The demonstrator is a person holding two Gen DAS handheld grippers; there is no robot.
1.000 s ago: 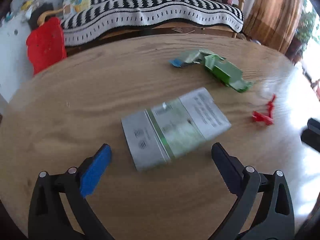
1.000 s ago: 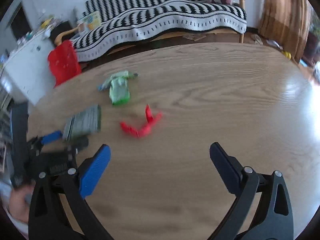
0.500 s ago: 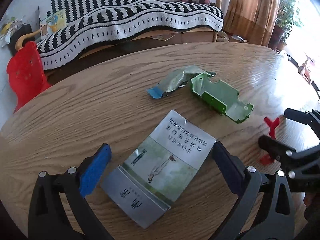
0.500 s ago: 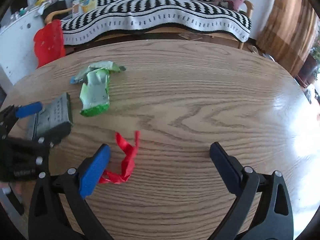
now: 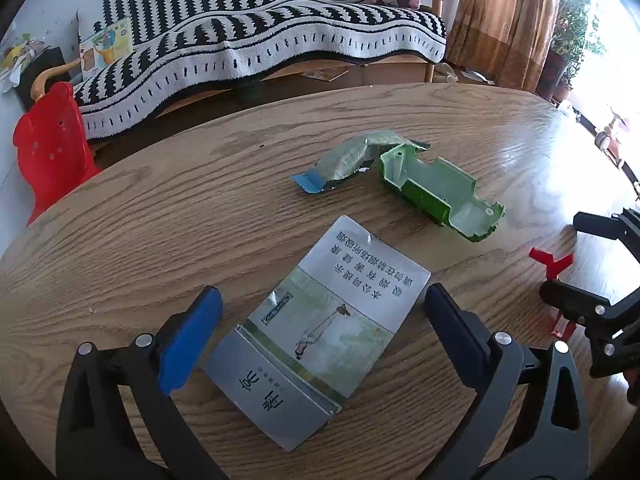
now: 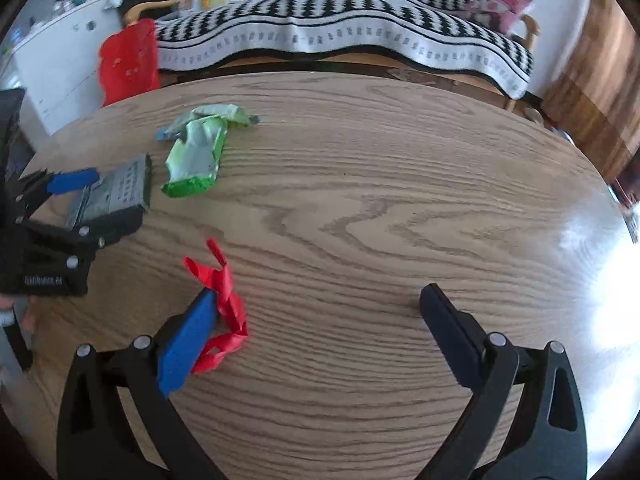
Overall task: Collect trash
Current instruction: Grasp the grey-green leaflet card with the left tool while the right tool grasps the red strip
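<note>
A flattened grey and green cigarette pack lies on the round wooden table. My left gripper is open, its fingers on either side of the pack. Beyond it lie a green plastic shell and a crumpled green wrapper. A red scrap lies just inside the blue finger of my open right gripper. The scrap also shows in the left wrist view, between the right gripper's fingers. The pack and shell show at left in the right wrist view.
A sofa with a black and white striped cover stands behind the table. A red plastic chair is at the far left. Brown curtains hang at the right. A white cabinet stands left of the chair.
Both grippers have come down and forward. The pack now lies between the left gripper's fingers, and the red scrap has come up against the right gripper's blue finger.
</note>
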